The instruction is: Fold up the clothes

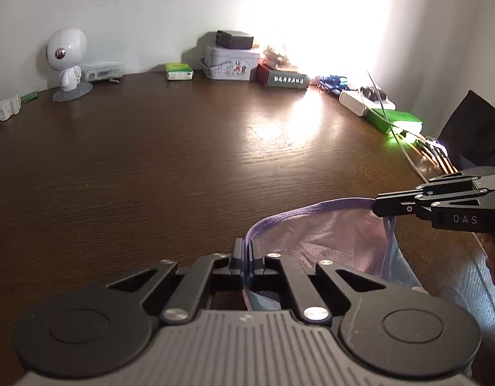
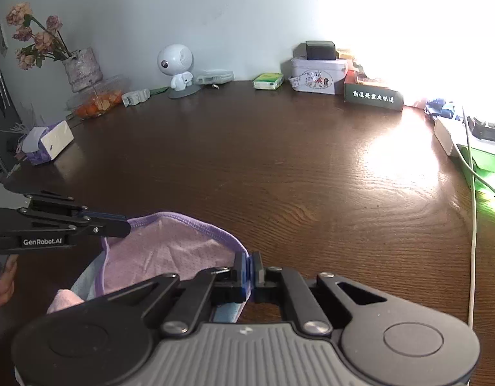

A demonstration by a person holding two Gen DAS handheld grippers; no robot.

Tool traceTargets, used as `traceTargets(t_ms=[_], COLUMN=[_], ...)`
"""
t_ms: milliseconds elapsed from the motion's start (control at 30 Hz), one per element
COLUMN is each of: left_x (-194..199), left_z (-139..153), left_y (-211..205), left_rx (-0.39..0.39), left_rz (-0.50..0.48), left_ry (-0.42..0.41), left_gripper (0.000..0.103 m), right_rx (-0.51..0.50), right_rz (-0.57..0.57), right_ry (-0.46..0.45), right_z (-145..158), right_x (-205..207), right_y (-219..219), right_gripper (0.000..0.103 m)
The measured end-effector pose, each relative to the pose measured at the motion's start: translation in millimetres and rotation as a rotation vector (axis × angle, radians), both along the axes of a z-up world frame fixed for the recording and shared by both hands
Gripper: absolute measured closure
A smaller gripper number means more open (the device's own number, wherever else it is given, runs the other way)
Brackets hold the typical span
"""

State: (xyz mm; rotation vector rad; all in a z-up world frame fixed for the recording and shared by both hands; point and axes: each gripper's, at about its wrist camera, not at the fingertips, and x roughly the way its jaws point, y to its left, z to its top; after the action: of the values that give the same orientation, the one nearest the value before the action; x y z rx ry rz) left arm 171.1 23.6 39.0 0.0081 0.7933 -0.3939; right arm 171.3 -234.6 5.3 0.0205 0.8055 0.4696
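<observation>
A pink mesh garment (image 1: 327, 234) with a purple trimmed edge (image 1: 298, 214) hangs between my two grippers above the near edge of the dark wooden table (image 1: 170, 160). My left gripper (image 1: 247, 251) is shut on one end of the purple trim. My right gripper (image 1: 380, 207) comes in from the right, shut on the other end. In the right wrist view the garment (image 2: 170, 254) stretches from my right gripper (image 2: 250, 263) leftward to my left gripper (image 2: 126, 225). The garment's lower part droops out of sight below the grippers.
Along the back wall stand a white robot figurine (image 1: 67, 61), a tin box (image 1: 231, 62), a green packet (image 1: 179, 71) and a dark box (image 1: 287, 80). A power strip (image 1: 366, 101) and white cable (image 2: 472, 212) lie right; a tissue box (image 2: 49, 146) and flower vase (image 2: 81, 69) left.
</observation>
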Motion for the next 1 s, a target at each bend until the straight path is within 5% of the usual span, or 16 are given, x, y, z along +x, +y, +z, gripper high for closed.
traceTargets(t_ms=[333, 633, 833, 933, 1000], left_x=[-106.9, -197.8, -177.0, -166.0, -145.4], left_z=[47.2, -8.4, 22.7, 37.6, 18.8], left_y=[-1.4, -6.1, -13.2, -17.2, -33.8], left_rx=[-0.027, 0.066, -0.026, -0.069, -0.010], left_rz=[0.017, 0.009, -0.027, -0.045, -0.065], left_ry=[-0.191, -0.073, -0.158, -0.199, -0.130], left_gripper=[0.101, 0.097, 0.077, 0.068, 0.070], right_rx=[0.039, -0.034, 0.056, 0.071, 0.052], right_rz=[0.051, 0.164, 0.177, 0.153, 0.134], right_ry=[-0.127, -0.023, -0.127, -0.183, -0.157], right_z=[45.5, 1.8, 39.6, 38.3, 26.5], right_x=[-83.4, -191.4, -220.8, -186.9, -160.7], right_y=[-17.0, -24.9, -27.3, -5.6, 11.0], right_gripper=[0.102, 0.099, 0.091, 0.091, 0.090])
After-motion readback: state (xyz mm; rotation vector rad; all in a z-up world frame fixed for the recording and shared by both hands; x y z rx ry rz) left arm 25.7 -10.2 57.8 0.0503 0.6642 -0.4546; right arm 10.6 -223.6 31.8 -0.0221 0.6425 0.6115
